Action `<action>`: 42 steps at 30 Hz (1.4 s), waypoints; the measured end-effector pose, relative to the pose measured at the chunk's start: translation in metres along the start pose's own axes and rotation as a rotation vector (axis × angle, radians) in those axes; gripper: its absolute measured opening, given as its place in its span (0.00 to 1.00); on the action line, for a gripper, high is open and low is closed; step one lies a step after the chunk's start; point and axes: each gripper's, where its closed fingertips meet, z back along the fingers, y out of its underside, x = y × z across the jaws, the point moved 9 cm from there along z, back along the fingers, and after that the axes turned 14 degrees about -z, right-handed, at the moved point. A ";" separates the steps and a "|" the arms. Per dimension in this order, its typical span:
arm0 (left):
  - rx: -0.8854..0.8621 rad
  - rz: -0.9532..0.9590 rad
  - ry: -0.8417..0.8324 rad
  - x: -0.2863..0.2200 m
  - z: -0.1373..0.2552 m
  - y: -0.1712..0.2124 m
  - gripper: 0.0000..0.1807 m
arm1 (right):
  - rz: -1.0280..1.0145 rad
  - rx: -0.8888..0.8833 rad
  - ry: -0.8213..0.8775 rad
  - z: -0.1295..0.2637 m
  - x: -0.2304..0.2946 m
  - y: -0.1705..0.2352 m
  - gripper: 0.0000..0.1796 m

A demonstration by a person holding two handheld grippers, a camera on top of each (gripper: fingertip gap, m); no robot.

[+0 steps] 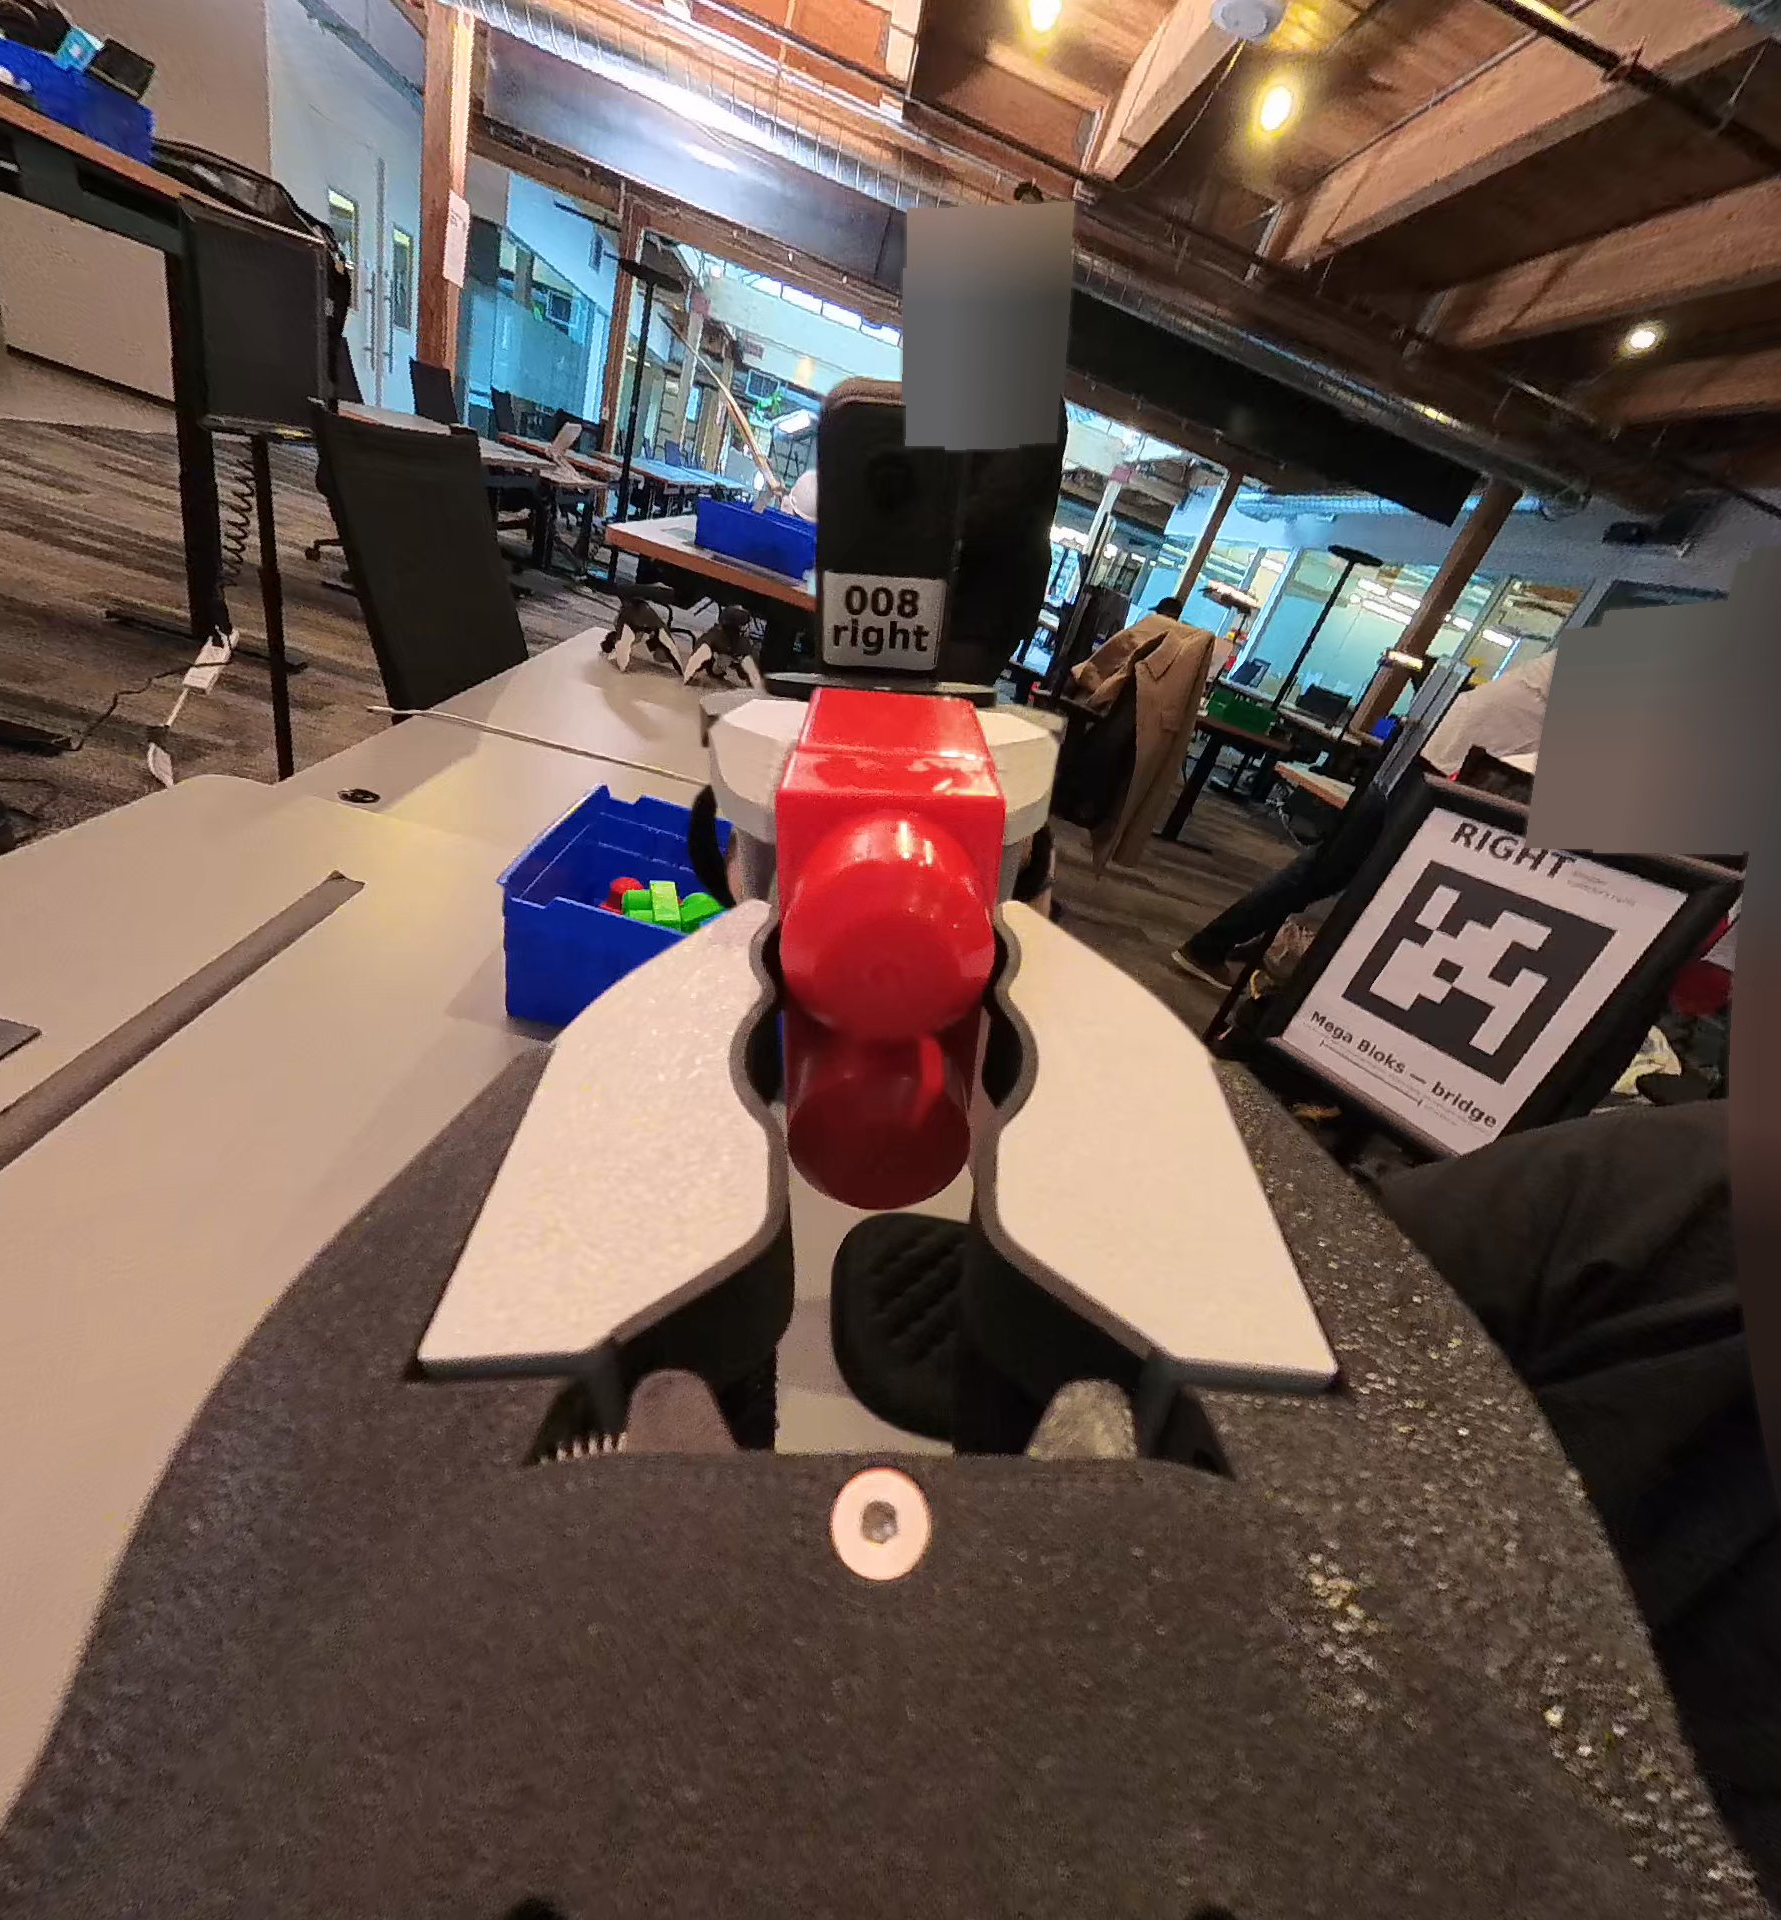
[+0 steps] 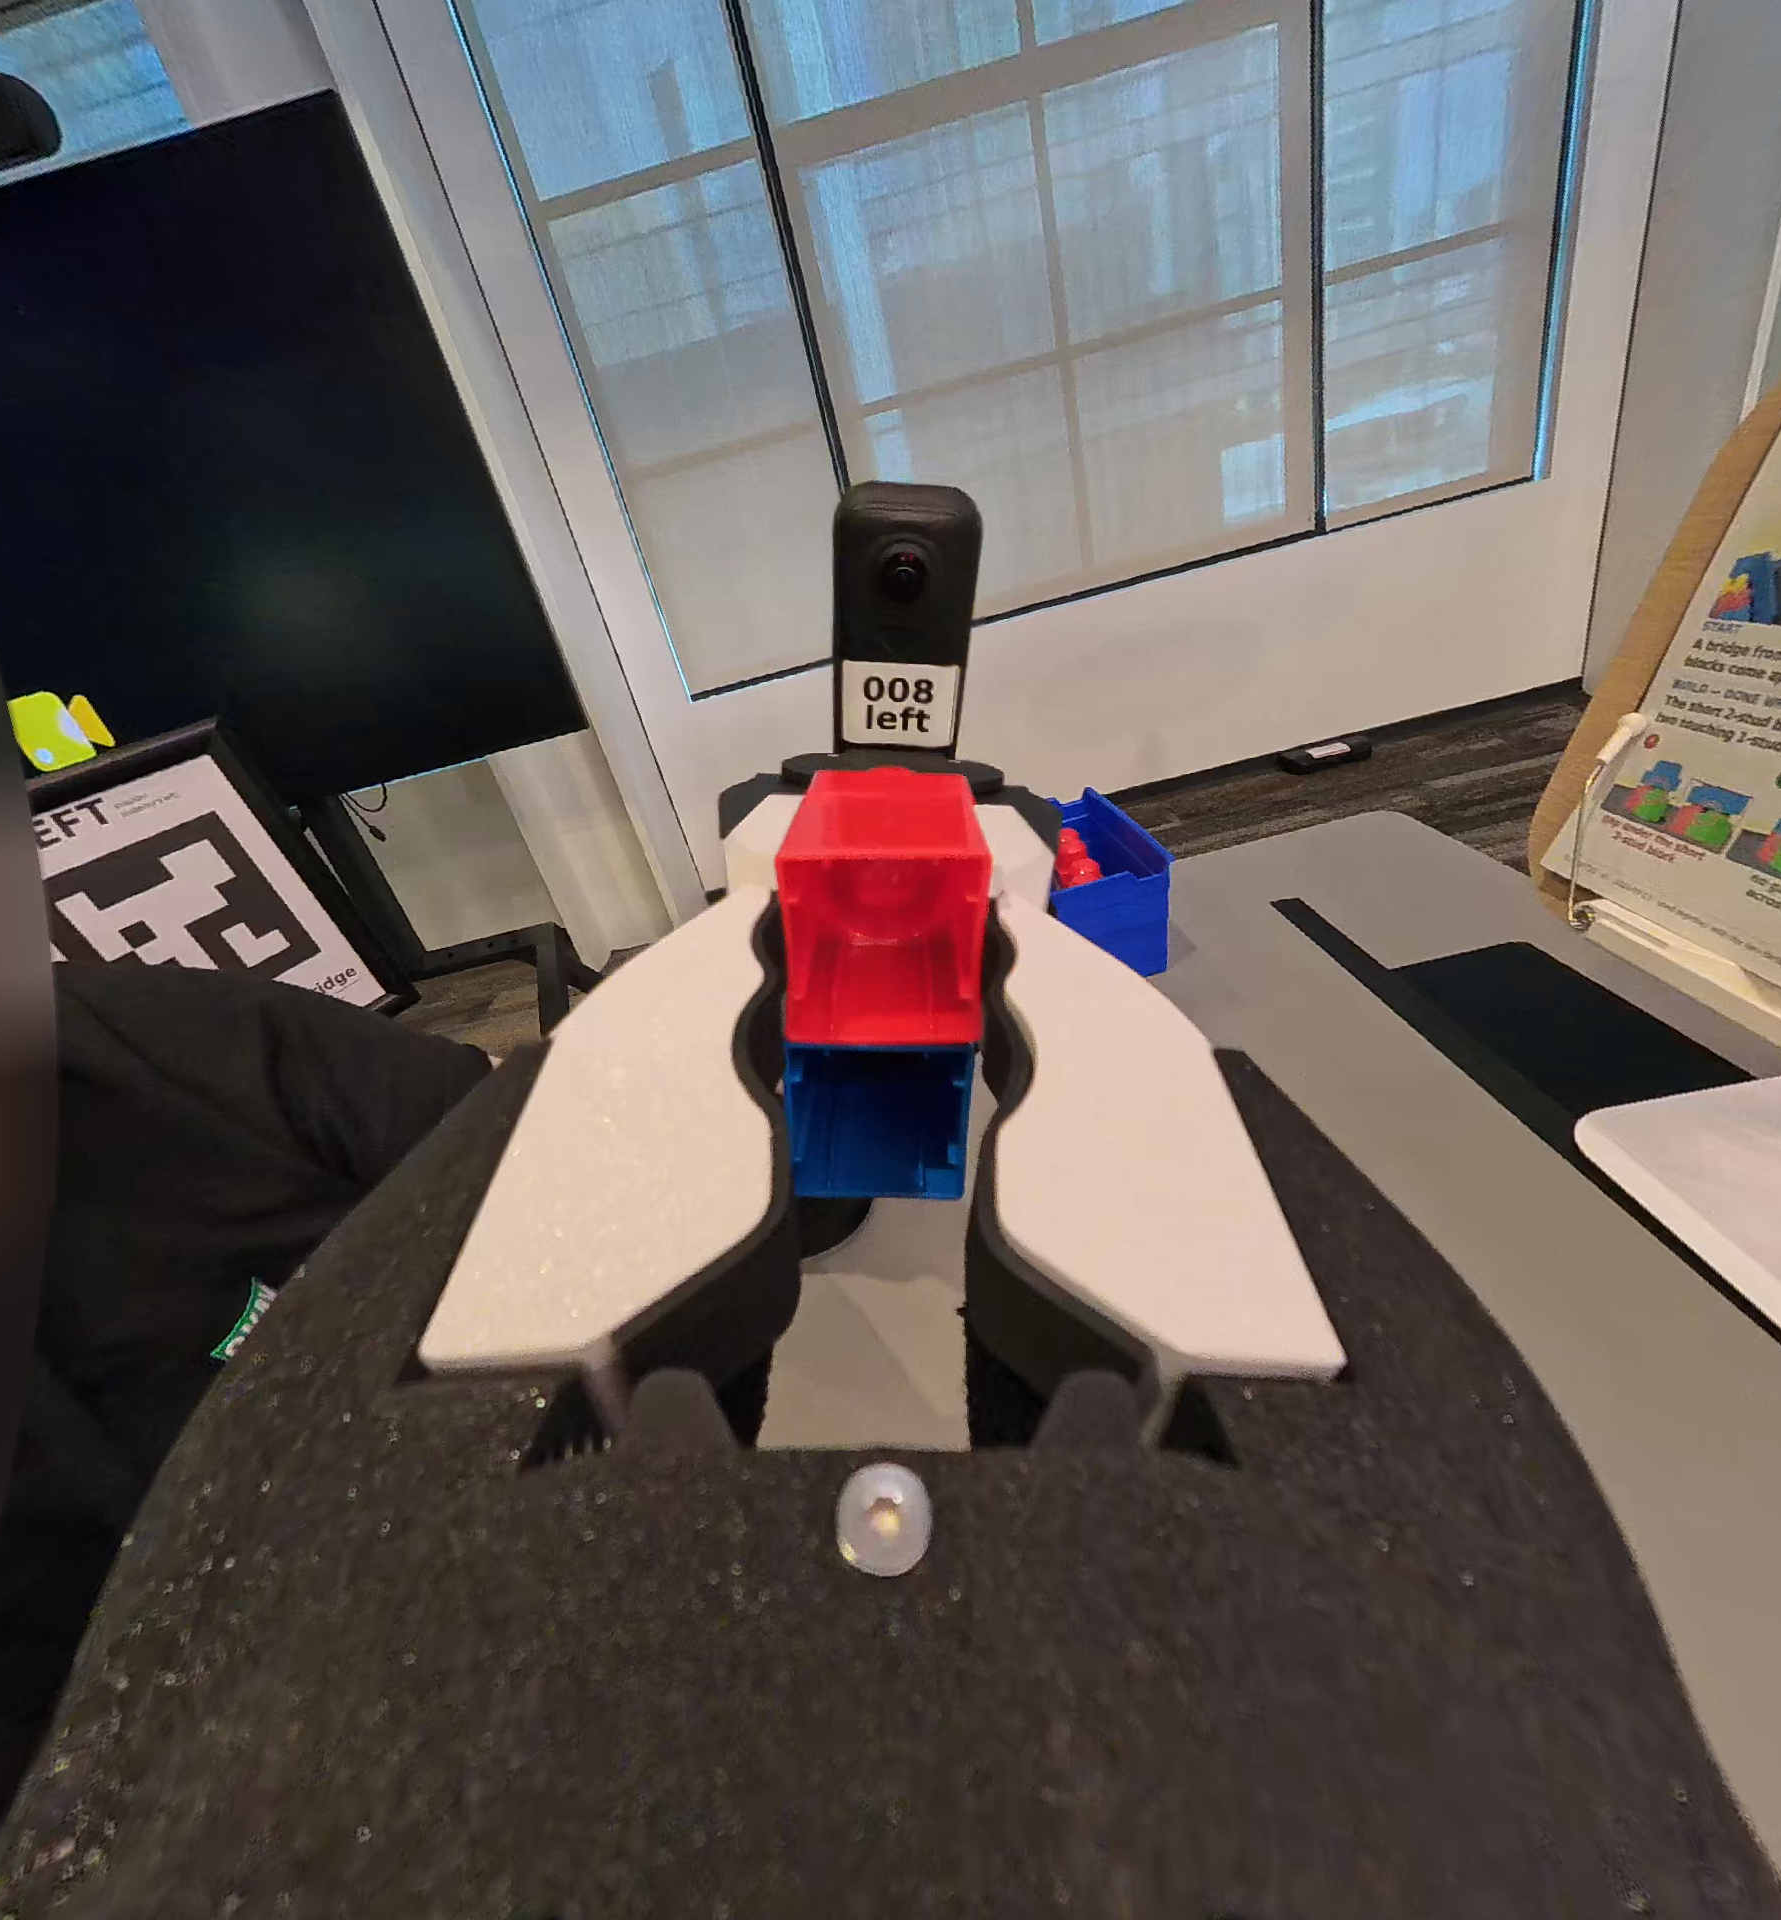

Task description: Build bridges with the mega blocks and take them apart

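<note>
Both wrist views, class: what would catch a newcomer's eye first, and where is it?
First comes the red block, held in mid-air between the two grippers that face each other, its round studs towards the left gripper. From the right gripper you see its hollow underside, with a blue block directly below it. Behind them, a blue bin of blocks sits on the grey table.

An open-plan office turned lab is shown: rows of desks [image 1: 657, 488] and chairs [image 1: 418, 561] are seen at 11 o'clock under exposed timber beams [image 1: 1488, 177]. A dark monitor [image 2: 211, 457] and tall windows [image 2: 1073, 291] are seen beyond the grey worktop [image 2: 1385, 1039].
</note>
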 end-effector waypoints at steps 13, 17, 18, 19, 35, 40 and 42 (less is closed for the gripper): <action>-0.030 -0.027 -0.002 -0.003 0.007 -0.009 0.19 | 0.025 0.000 0.034 -0.004 0.009 -0.003 0.19; -0.044 -0.023 -0.008 -0.004 0.008 -0.010 0.19 | 0.026 0.002 0.046 -0.004 0.010 -0.003 0.19; -0.052 -0.018 -0.010 -0.003 0.008 -0.010 0.19 | 0.022 -0.001 0.044 -0.004 0.009 -0.003 0.19; -0.056 -0.014 -0.013 -0.003 0.008 -0.010 0.19 | 0.020 -0.002 0.044 -0.004 0.009 -0.003 0.19; -0.249 -0.085 -0.172 0.005 0.087 -0.046 0.20 | 0.109 -0.217 0.390 0.111 0.009 -0.022 0.19; -0.118 -0.133 -0.129 -0.004 0.067 -0.041 0.19 | 0.005 -0.171 1.192 0.244 0.031 0.017 0.20; -0.081 -0.140 -0.112 -0.005 0.058 -0.036 0.19 | -0.168 -0.229 1.310 0.289 0.029 0.043 0.20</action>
